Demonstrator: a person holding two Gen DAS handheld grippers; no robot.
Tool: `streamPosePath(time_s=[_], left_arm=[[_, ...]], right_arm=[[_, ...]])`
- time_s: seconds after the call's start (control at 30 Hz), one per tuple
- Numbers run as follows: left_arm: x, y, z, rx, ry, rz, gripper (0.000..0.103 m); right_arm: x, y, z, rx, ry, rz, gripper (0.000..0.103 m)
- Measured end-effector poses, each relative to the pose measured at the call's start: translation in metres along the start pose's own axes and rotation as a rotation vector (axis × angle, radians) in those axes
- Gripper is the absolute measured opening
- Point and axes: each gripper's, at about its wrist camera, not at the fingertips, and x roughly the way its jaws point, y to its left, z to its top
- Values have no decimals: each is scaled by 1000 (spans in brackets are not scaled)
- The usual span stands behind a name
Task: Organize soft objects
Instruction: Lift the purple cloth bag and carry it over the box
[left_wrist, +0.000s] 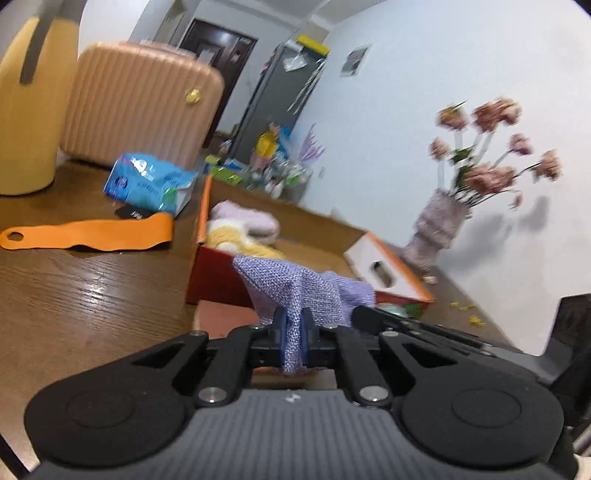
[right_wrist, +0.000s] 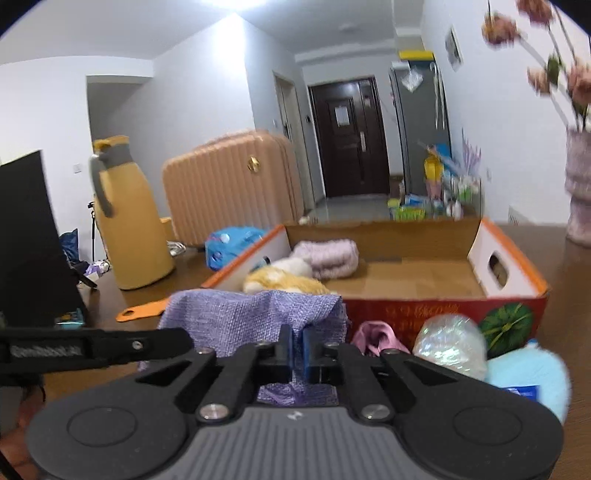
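Both wrist cams are sitting low over the tabletop (left_wrist: 92, 288), looking fwd along their tongs. Left is tilting, facing the cardboard box (left_wrist: 218, 280) close from its corner; right is facing it square-on. Both are sharing the box, pink suitcase (right_wrist: 229, 184) & purple cloth (right_wrist: 251, 314)

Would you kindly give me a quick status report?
Both grippers, left and right, shut on purple cloth. Held before open box. Path clear.

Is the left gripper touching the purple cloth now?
Touching. The left wrist view shows the left gripper shut on the purple cloth, which passes between its blue pads.
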Motion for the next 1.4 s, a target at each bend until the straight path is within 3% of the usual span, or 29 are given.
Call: streamPosePath(time_s=[0.17, 0.4, 0.57, 0.63, 0.8, 0.93, 1.0, 1.17, 1.3, 1.4], left_arm=[[-51, -12, -31, -35, 49, -33, 8], [-81, -34, -103, -15, 220, -21, 8], [-89, -36, -124, 12, 249, 0, 8], [-90, -37, -123, 20, 243, 9, 8], [-88, -39, -124, 39, 238, 20, 8], [-84, -39, -122, 36, 241, 22, 8], [-82, -39, -120, 35, 240, 25, 9], [-77, -35, -116, 25, 237, 33, 10], [-70, -33, -112, 19, 237, 33, 9], [-64, -33, -108, 26, 233, 37, 9]], right_arm=[[-66, 21, -17, -66, -21, 51, 5], [-130, 26, -83, -33, 118, 65, 6], [-158, 15, -111, 25, 116, 11, 20], [-163, 4, -114, 85, 95, -13, 36], [-147, -8, -111, 136, 59, -22, 40], [-121, -10, -107, 151, 82, -3, 40], [-107, -1, -107, 82, 126, -13, 39], [-99, 21, -111, -70, 147, -36, 27], [-100, 25, -115, -120, 135, -27, 12], [-101, 32, -121, -168, 101, -28, 8]])
